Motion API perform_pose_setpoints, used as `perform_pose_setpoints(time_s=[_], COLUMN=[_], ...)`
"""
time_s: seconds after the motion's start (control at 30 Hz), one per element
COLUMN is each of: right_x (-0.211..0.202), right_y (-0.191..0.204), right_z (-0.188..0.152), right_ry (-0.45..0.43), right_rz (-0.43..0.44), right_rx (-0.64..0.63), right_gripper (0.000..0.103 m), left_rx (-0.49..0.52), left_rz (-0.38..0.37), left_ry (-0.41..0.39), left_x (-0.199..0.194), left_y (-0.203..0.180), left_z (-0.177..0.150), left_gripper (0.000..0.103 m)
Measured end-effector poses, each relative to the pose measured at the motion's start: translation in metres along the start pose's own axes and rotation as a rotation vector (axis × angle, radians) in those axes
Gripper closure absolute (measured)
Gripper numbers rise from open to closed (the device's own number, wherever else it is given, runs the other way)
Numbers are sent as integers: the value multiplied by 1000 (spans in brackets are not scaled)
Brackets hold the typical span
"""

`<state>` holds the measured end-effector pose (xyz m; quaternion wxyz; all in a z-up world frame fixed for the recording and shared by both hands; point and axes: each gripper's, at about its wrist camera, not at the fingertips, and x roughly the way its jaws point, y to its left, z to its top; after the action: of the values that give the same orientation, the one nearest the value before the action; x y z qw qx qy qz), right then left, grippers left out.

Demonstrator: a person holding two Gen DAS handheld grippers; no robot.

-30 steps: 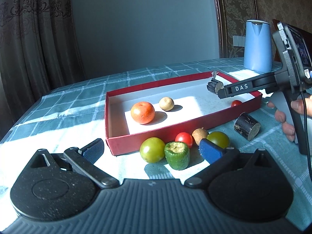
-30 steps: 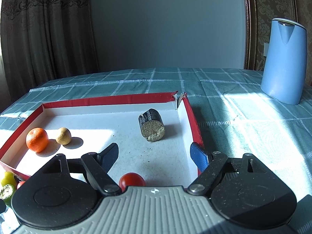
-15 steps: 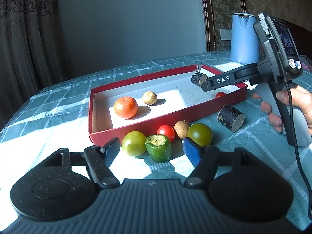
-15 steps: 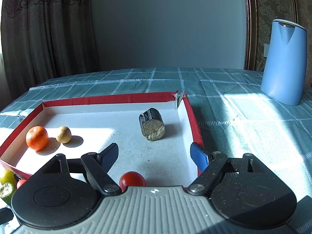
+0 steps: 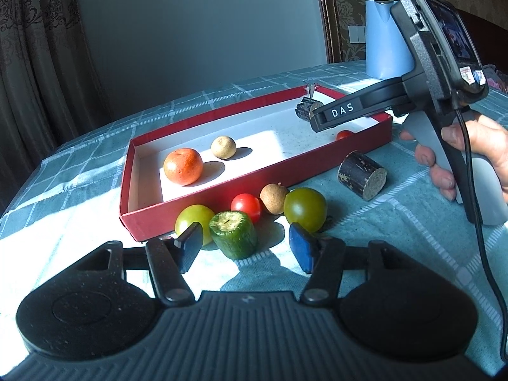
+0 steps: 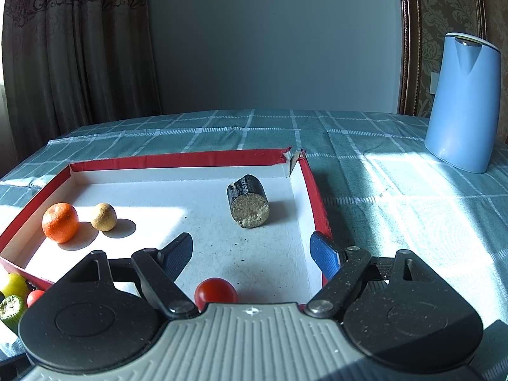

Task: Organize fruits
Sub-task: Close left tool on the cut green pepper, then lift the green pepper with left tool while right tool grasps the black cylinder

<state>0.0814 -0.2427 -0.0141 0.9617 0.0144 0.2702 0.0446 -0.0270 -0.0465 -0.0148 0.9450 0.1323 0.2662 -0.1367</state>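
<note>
L gripper [image 5: 246, 246] jaws closing round green chunk [image 5: 234, 234], was wide

I saw a desk [image 6: 397, 197] covered with a teal checked cloth, lit by hard sunlight that fell in bright patches with sharp shadows. Behind it stood a plain grey-blue wall [image 6: 270, 38]. Heavy brown patterned curtains [image 6: 73, 47] hung at the left. At the right ran a dark wooden frame [image 6: 404, 41] beside damask wallpaper [image 6: 444, 6]. A pale blue kettle [image 6: 463, 101] stood at the desk's far right side.
</note>
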Motion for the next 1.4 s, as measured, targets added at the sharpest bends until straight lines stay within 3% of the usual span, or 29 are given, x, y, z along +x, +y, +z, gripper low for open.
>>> perform_pose_setpoints(time_s=[0.13, 0.3, 0.6, 0.73, 0.87, 1.2, 1.4], right_x=[0, -1, -1, -2, -7, -64, -78], right_y=[0, 0, 2, 2, 1, 3, 11], right_z=[0, -1, -1, -1, -2, -28, -43], right_ry=[1, 1, 4, 3, -6, -84, -47], right_rz=[-1, -1, -2, 2, 10, 70, 147], right_rx=[-1, -2, -10, -6, -3, -17, -24], right_gripper=[22, 22, 21, 21, 21, 21, 21], left_rx=[-13, -63, 58, -1, -52, -40, -43], left_rz=[2, 24, 86, 66, 27, 44, 40], left_ry=[8, 12, 11, 6, -3, -12, -13], left_x=[1, 2, 13, 10, 6, 5, 4], left_y=[1, 8, -17, -6, 4, 2, 2], left_z=[0, 2, 5, 3, 1, 1, 0], left_gripper=[53, 69, 61, 74, 75, 72, 72])
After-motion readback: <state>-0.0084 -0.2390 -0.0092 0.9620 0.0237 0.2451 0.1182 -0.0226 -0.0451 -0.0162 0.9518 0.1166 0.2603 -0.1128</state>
